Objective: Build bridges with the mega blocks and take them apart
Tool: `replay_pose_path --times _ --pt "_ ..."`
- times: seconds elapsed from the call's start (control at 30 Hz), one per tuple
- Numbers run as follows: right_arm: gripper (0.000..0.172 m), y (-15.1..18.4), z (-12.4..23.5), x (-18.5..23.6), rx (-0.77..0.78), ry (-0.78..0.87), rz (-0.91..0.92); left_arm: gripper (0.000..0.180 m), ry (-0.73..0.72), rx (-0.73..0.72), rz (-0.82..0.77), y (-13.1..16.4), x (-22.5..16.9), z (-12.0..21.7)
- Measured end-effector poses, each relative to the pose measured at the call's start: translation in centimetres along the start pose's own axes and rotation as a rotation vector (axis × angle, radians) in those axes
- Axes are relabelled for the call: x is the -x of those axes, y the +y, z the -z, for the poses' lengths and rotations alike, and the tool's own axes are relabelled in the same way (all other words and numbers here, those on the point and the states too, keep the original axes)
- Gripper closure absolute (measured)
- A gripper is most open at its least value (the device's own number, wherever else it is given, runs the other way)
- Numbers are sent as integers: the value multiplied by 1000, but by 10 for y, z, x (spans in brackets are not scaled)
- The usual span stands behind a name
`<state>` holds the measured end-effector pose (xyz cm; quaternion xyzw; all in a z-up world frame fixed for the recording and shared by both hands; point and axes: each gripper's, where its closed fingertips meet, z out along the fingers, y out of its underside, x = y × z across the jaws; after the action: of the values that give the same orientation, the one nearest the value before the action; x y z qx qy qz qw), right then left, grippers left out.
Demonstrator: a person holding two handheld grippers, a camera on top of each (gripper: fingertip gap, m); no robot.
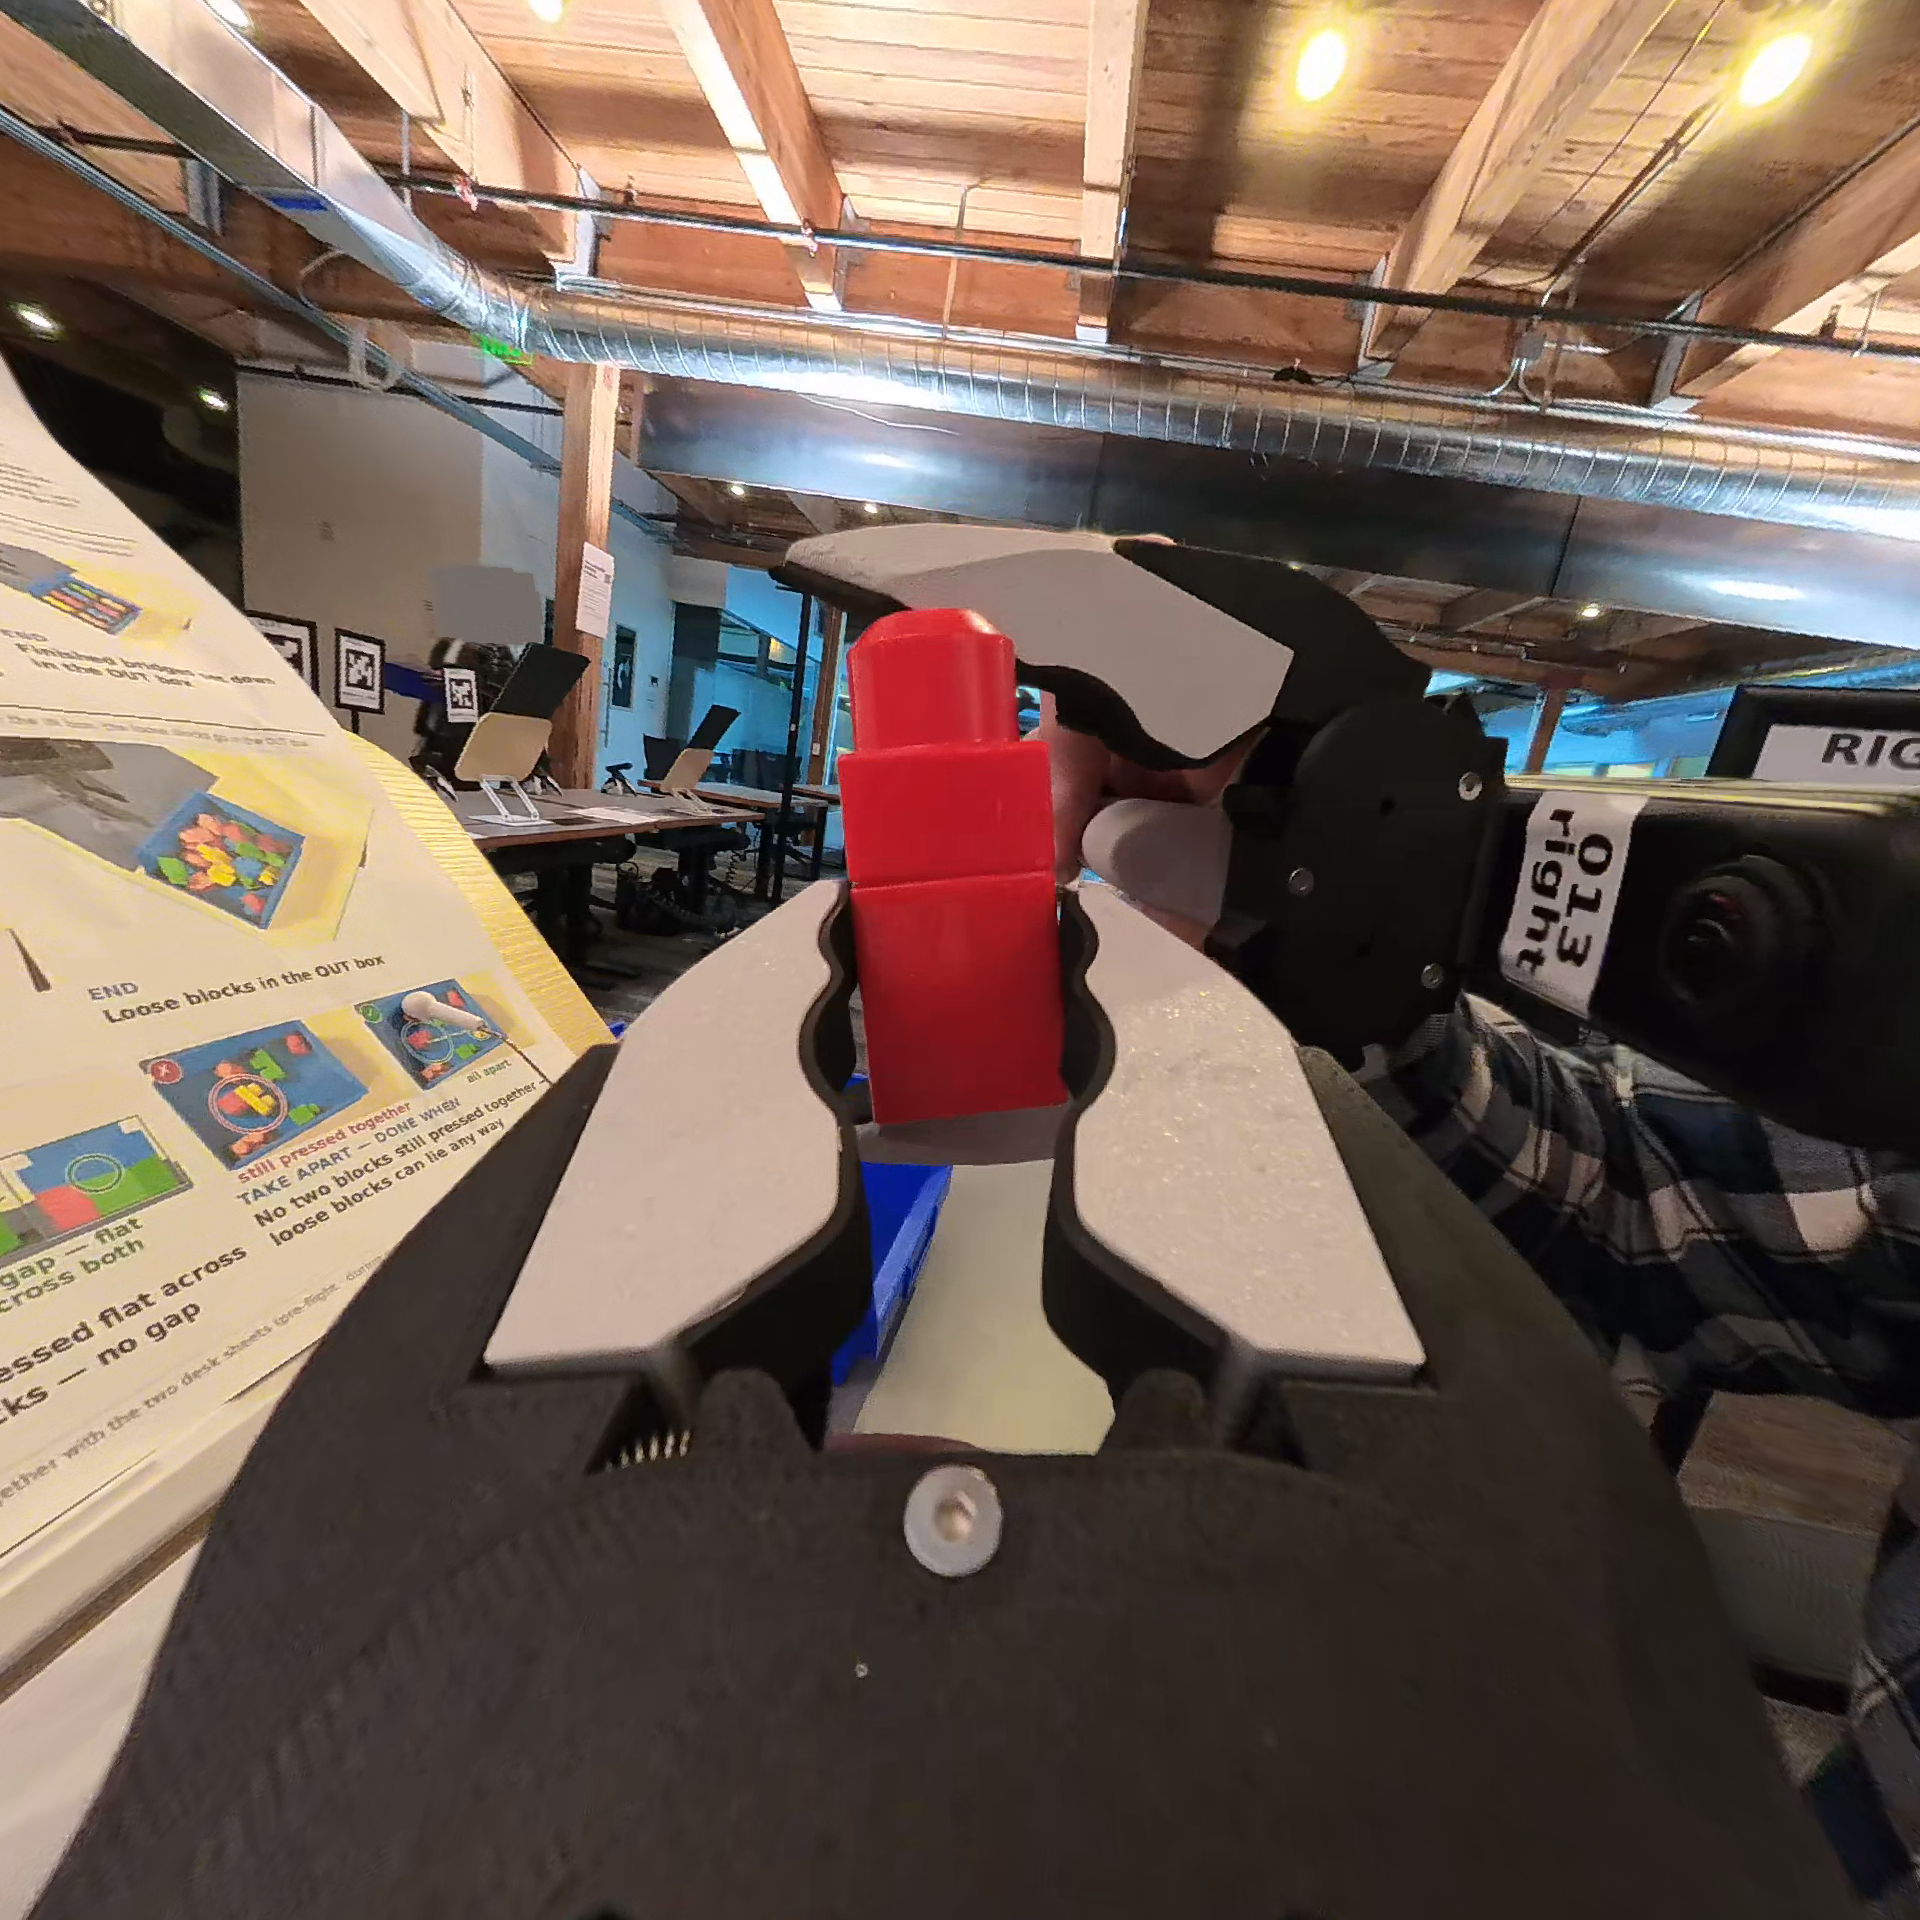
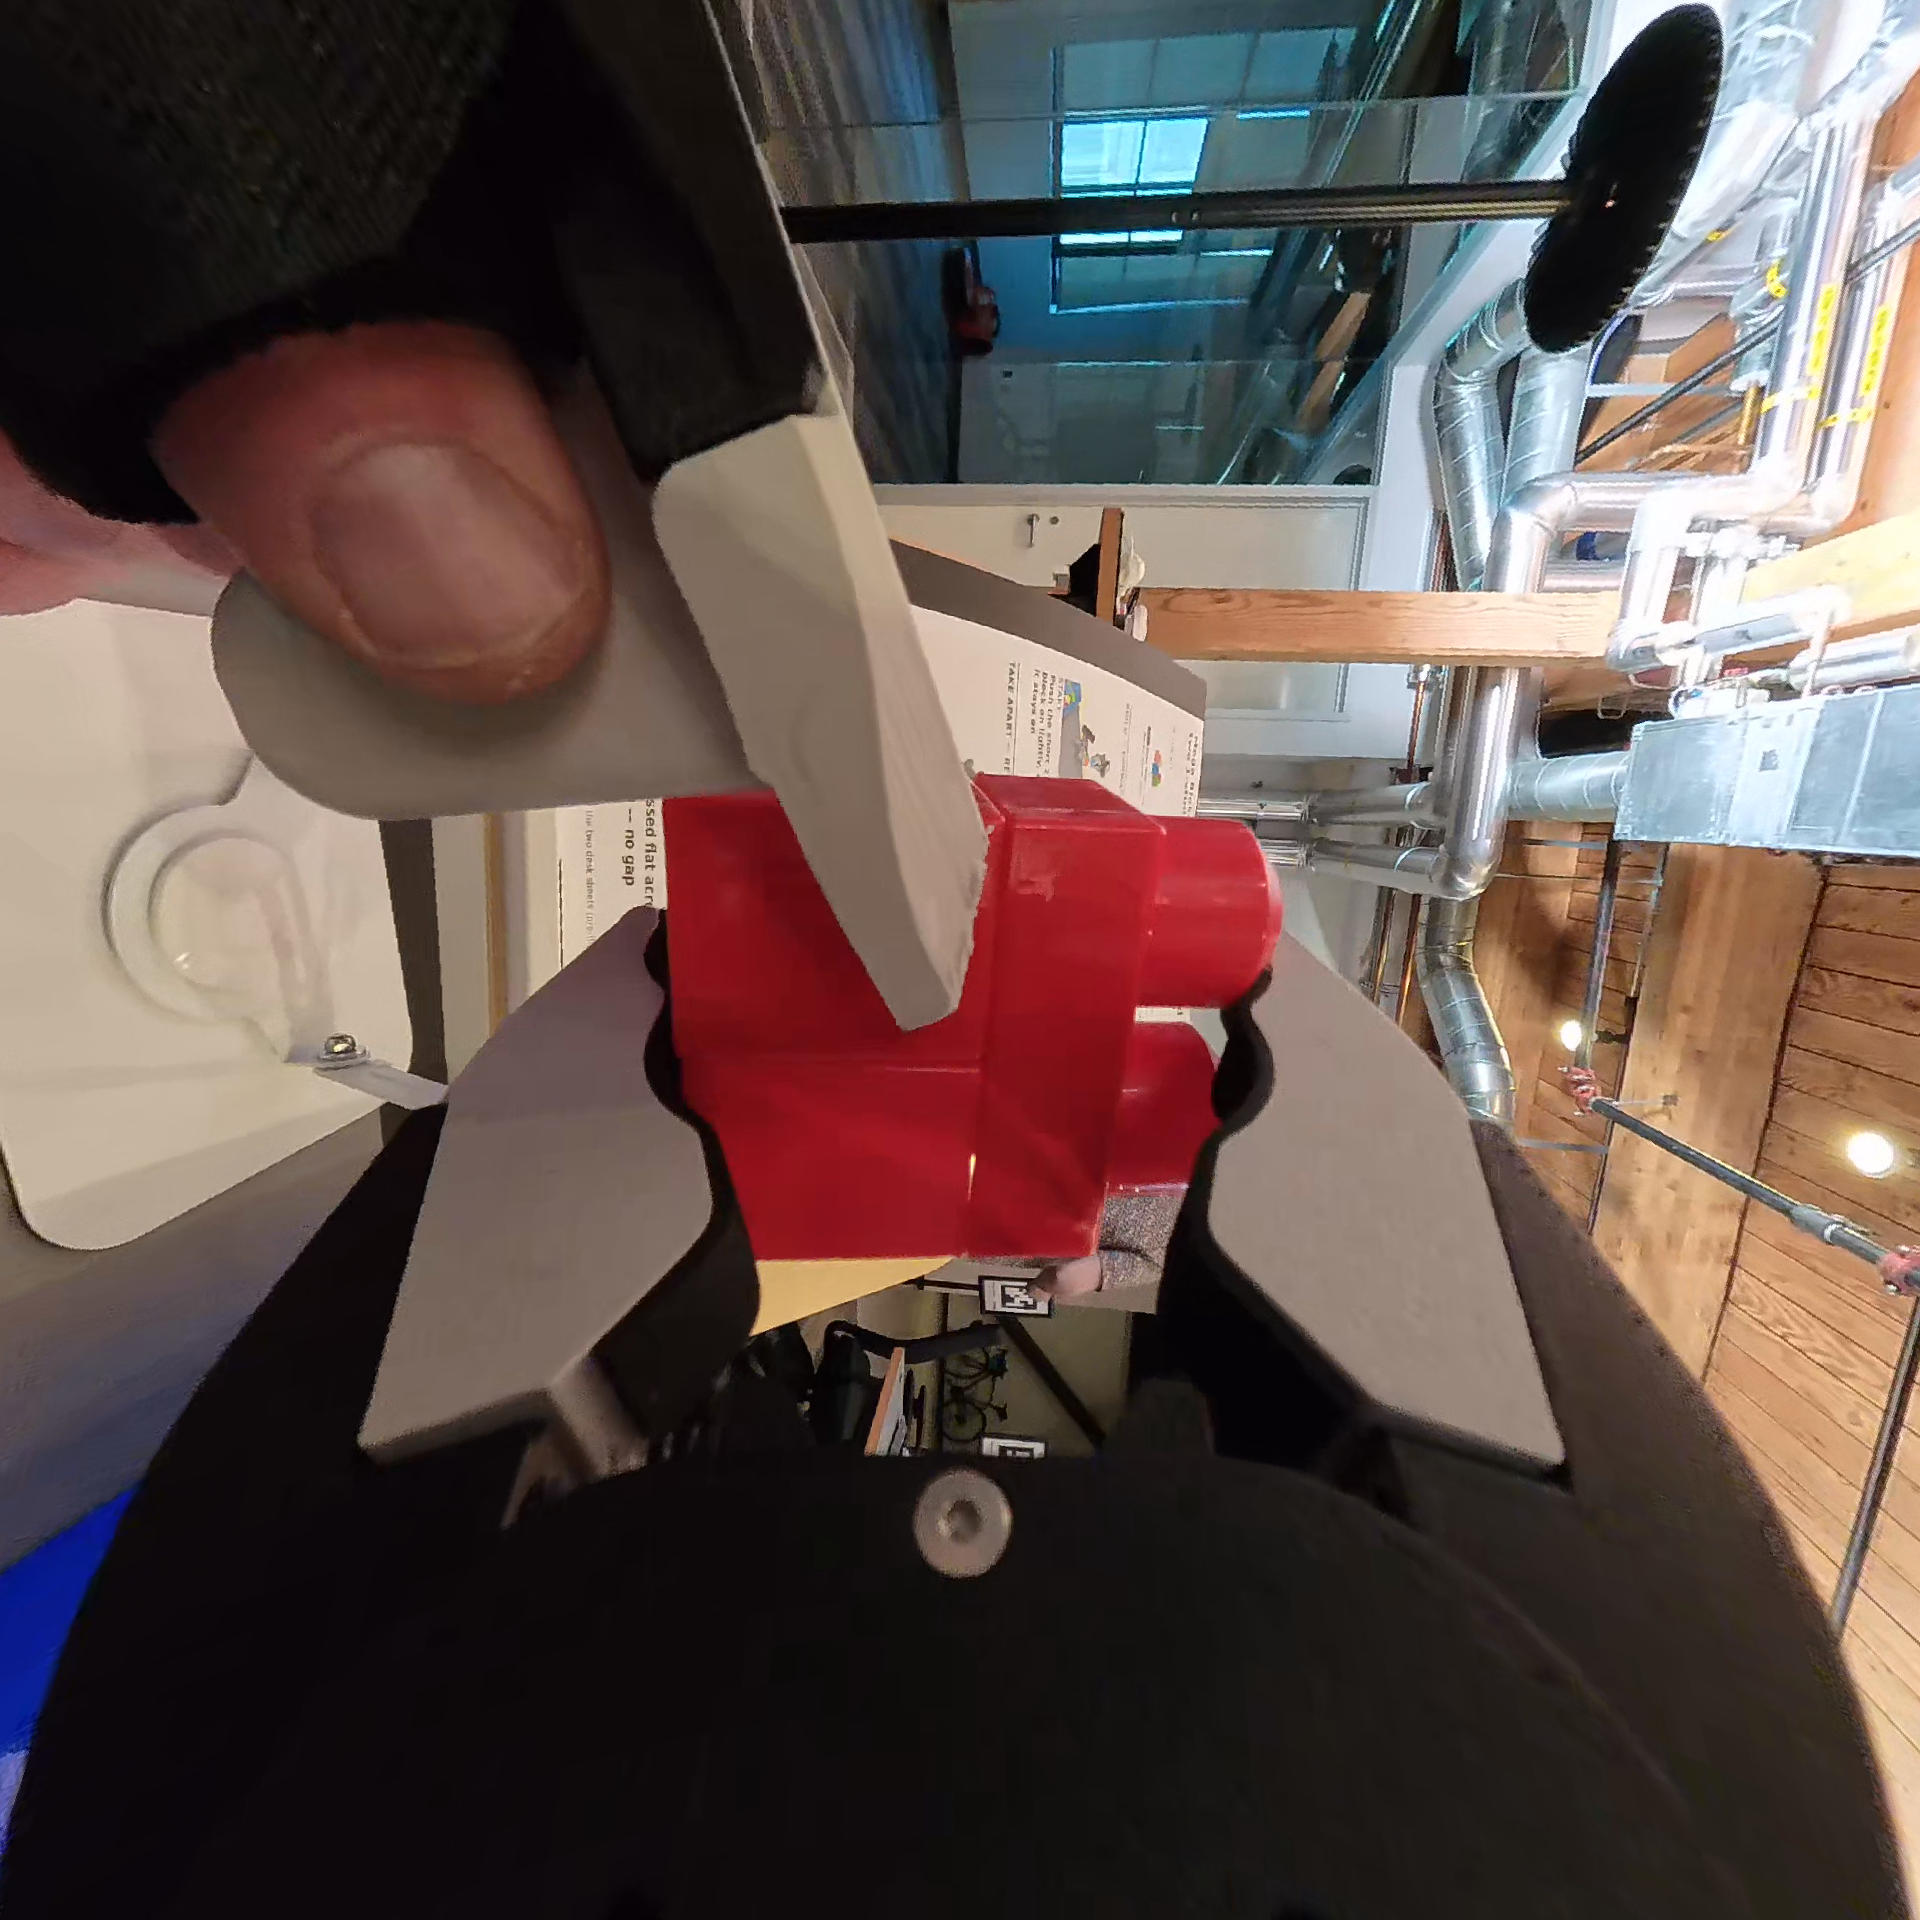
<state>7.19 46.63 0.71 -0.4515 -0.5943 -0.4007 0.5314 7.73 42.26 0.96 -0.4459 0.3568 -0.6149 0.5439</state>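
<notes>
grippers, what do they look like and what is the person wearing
Both grippers have a black body, grey wavy-edged fingers and one silver screw. The right one carries a white label. The person wears a plaid sleeve and a black fingerless glove.

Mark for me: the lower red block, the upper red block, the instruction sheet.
lower red block [image 1: 961, 1003], left wrist view, middle of its front face
upper red block [image 1: 940, 810], left wrist view, body below the stud
instruction sheet [image 1: 208, 935], left wrist view, printed face
</notes>
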Motion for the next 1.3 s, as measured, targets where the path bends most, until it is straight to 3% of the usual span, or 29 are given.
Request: replay_pose_path --times 0.3,0.57,0.97,1.3 --pt "73 3 -1 0 3 -22 -42 143 17 -6 0 -1 -2 0" --pt "73 30 11 -8 27 9 -115 136 14 -24 -8 -15 0 6" --pt "73 39 39 -1 61 32 -133 128 64 47 5 1 -18 -7" --pt "73 35 38 5 82 23 -105 124 103 93 8 5 -33 -12"
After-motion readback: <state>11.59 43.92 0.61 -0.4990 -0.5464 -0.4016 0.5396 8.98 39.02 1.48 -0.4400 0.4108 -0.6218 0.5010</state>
